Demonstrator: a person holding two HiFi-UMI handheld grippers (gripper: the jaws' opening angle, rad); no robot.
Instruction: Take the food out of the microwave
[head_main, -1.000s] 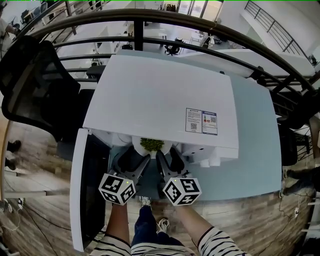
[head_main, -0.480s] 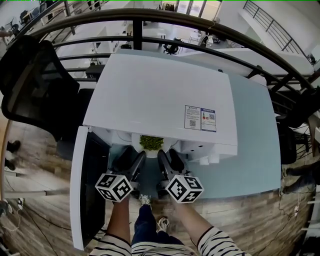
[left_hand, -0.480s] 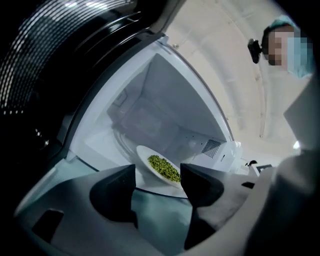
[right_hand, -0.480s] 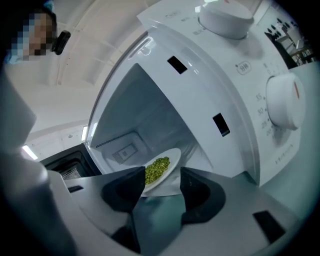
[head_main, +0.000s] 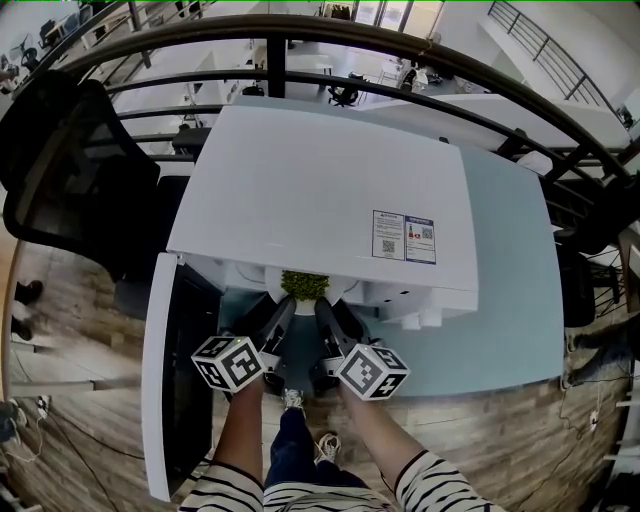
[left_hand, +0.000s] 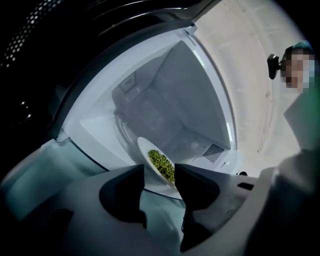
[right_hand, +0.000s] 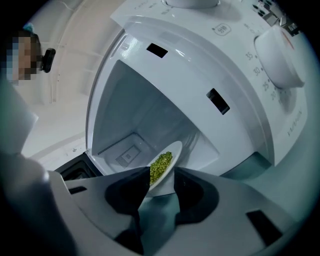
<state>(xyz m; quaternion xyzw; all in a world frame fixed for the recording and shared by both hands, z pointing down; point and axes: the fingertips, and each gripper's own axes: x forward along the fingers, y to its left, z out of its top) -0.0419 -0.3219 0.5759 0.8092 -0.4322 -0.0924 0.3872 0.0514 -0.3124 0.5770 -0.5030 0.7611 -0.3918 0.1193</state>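
Just closing, the left gripper (left_hand: 160, 172) and right gripper (right_hand: 161, 178) fingers pinch the rim of a round white plate (left_hand: 149, 151) of green peas (left_hand: 162, 165): probably light, slick, breakable.

Open-plan office, upper level. Black mesh office chair (head_main: 70, 180) at left, dark railing (head_main: 400, 45) curving across, and rows of white desks (head_main: 225, 75) on the level beyond it. Wood-look floor (head_main: 90, 400). White microwave (head_main: 320, 190) sits on a pale table (head_main: 510, 290) by the railing.
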